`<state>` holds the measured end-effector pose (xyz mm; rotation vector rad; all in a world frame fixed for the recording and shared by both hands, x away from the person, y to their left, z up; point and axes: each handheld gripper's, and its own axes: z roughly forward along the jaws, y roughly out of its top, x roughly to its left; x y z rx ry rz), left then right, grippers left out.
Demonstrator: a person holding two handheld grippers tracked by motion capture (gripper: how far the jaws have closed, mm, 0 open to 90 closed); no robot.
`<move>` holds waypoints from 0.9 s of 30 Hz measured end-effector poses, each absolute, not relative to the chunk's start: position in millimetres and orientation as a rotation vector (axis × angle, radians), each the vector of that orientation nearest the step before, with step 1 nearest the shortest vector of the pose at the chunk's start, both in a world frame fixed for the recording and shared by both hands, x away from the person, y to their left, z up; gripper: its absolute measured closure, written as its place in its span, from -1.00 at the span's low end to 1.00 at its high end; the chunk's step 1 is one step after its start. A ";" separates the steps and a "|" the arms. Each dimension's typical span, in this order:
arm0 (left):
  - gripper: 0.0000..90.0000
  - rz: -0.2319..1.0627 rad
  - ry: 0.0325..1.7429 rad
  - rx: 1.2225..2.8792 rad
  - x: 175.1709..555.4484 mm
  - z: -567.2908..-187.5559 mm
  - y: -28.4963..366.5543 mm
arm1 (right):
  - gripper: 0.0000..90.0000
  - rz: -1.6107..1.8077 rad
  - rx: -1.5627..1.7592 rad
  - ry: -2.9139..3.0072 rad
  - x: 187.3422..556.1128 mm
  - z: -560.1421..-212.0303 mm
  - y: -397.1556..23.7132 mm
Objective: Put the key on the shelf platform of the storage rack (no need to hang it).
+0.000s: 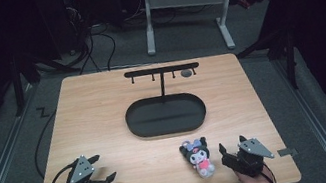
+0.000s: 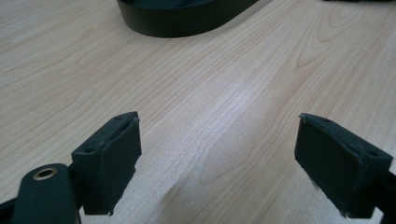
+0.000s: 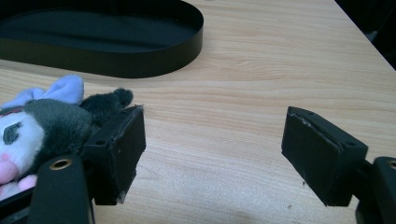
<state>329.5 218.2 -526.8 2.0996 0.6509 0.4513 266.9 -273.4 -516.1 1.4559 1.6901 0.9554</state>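
Note:
A small plush toy [image 1: 199,156] with a black hood, white face and pink body lies on the wooden table [image 1: 104,117] near its front right. My right gripper [image 1: 232,149] rests open just to the right of it. In the right gripper view the plush toy [image 3: 42,126] lies outside the left jaw, and only bare wood is between the jaws of the right gripper [image 3: 215,154]. My left gripper [image 1: 103,169] sits open at the front left. In its own view the left gripper [image 2: 217,163] has nothing between its jaws.
A black oval tray [image 1: 136,126] sits mid-table, with a black T-shaped hook stand [image 1: 161,70] rising from its far side. A small grey object [image 1: 186,73] hangs at the bar's right end. The tray wall [image 3: 140,65] lies ahead of the right gripper.

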 end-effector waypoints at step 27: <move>-0.66 0.442 0.650 2.098 330.6 -526.6 218.5 | -0.44 0.881 1.450 1.794 271.6 -509.0 -264.6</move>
